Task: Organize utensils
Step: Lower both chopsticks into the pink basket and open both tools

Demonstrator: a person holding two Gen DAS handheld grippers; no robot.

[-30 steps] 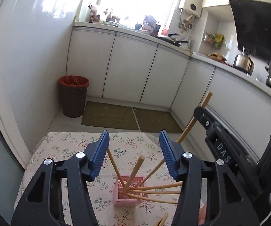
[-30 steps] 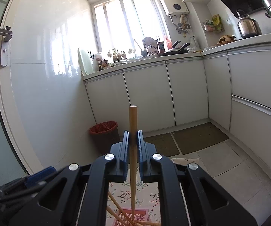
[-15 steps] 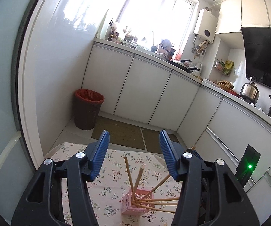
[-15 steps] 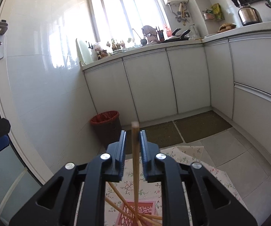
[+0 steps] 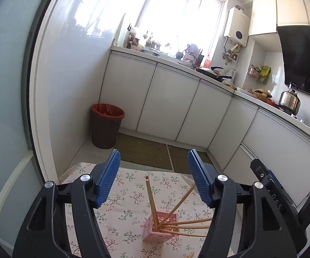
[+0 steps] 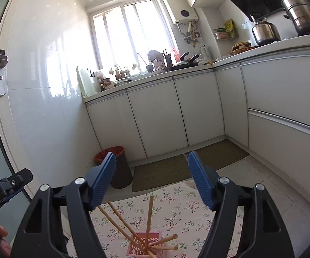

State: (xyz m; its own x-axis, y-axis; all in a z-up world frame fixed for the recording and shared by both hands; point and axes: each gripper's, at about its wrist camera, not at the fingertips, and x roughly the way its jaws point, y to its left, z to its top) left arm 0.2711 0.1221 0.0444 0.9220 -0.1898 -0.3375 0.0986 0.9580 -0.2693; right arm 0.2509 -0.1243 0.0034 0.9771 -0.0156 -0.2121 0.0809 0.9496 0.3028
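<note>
A small pink slotted holder [image 5: 161, 228] stands on a floral tablecloth [image 5: 129, 195] and holds several wooden chopsticks [image 5: 151, 200] that fan out of it. It also shows in the right wrist view [image 6: 146, 245], with chopsticks [image 6: 149, 217] leaning out. My left gripper [image 5: 154, 178] is open and empty, above and short of the holder. My right gripper [image 6: 151, 179] is open and empty, above the holder. The other gripper's body shows at the right edge [image 5: 271, 191] and the left edge [image 6: 2, 190].
White kitchen cabinets [image 5: 172, 105] run along the far and right walls. A brown bin with a red liner [image 5: 106, 126] stands on the floor by the left wall. Two floor mats [image 5: 144, 150] lie beyond the table's far edge.
My right gripper has opened and let go of the chopstick, which now stands in the pink holder. Both grippers have risen and drawn back from the holder.
</note>
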